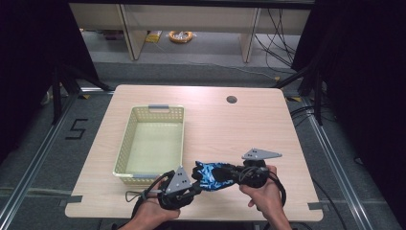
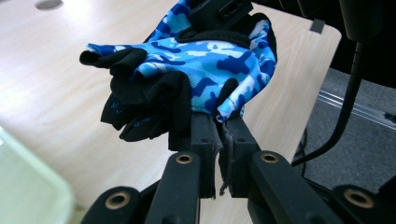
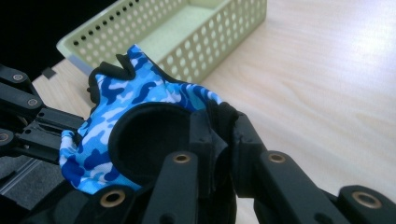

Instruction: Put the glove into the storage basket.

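A blue camouflage fingerless glove (image 1: 213, 174) with black trim hangs above the table's front edge, held between both grippers. My left gripper (image 1: 195, 184) is shut on one edge of the glove (image 2: 205, 65), its jaws pinching the blue fabric. My right gripper (image 1: 233, 173) is shut on the black cuff of the glove (image 3: 140, 121), whose round opening gapes beside the jaws. In the right gripper view the left gripper (image 3: 63, 140) grips the glove's far side. A hand holds each gripper from below.
A pale green perforated basket (image 1: 125, 143) with grey handles stands on the wooden table (image 1: 230, 129) left of centre, close behind my left gripper. A round cable hole (image 1: 231, 99) lies at the back right. Cables trail on the floor.
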Demonstrator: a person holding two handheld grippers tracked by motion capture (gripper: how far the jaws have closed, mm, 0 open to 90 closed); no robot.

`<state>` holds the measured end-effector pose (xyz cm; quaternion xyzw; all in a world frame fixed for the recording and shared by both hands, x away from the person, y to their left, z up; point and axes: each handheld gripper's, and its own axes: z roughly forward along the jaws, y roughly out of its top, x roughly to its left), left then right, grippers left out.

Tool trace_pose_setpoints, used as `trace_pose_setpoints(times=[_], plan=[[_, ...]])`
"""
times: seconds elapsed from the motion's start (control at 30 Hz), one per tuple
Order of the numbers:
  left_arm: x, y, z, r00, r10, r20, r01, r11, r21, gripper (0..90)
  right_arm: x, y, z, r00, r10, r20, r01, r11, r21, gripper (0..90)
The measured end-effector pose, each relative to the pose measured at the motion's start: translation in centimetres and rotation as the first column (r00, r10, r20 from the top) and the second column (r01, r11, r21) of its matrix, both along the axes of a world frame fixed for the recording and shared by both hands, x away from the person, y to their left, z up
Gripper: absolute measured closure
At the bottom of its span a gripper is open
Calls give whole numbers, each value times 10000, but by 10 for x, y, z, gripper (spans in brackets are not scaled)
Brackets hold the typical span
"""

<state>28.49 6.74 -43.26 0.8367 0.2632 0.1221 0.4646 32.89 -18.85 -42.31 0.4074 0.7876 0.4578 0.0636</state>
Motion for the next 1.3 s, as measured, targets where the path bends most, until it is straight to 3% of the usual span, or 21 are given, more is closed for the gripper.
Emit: trace_pose_setpoints(times=[0.03, 0.1, 0.23, 0.3, 0.33, 0.4, 0.47, 0.6, 0.73, 0.93, 1.3], plan=[[1, 3, 4, 10000, 39, 13, -39, 9999, 100, 840, 0, 3, 5, 9999, -92, -87, 93, 9999, 105, 819], [4, 6, 7, 9999, 117, 72, -117, 9999, 3, 840, 4, 6, 11, 9994, 18, 333, -17, 10000, -17, 819], [10, 16, 14, 9995, 267, 194, -266, 9996, -58, 840, 12, 15, 25, 9994, 94, 320, -93, 10000, -15, 819], [14, 21, 17, 9994, 302, 143, -299, 9993, -214, 839, 15, 20, 30, 9994, 127, 308, -129, 9999, 71, 819], [16, 24, 19, 9992, 388, 100, -386, 9991, -176, 839, 19, 21, 32, 9982, 262, 540, -263, 9997, 7, 819], [20, 28, 20, 9989, 454, 134, -451, 9987, -237, 839, 21, 25, 37, 9990, 109, 428, -107, 9999, -54, 819], [24, 32, 22, 9982, 591, 26, -590, 9979, -251, 840, 29, 30, 40, 9973, 250, 693, -244, 9997, -94, 819], [30, 42, 25, 9970, 777, -49, -778, 9967, -212, 840, 38, 40, 44, 9978, 308, 590, -297, 9994, -198, 819], [34, 50, 26, 9957, 903, -185, -911, 9948, -454, 841, 45, 51, 46, 9979, 394, 506, -383, 9990, -234, 819], [39, 68, 31, 9941, 1058, -219, -1066, 9937, -353, 839, 55, 69, 51, 9968, 593, 541, -580, 9980, -258, 819], [49, 103, 30, 9839, 1685, -596, -1710, 9845, -382, 839, 72, 105, 51, 9953, 937, 256, -928, 9950, -360, 819]])
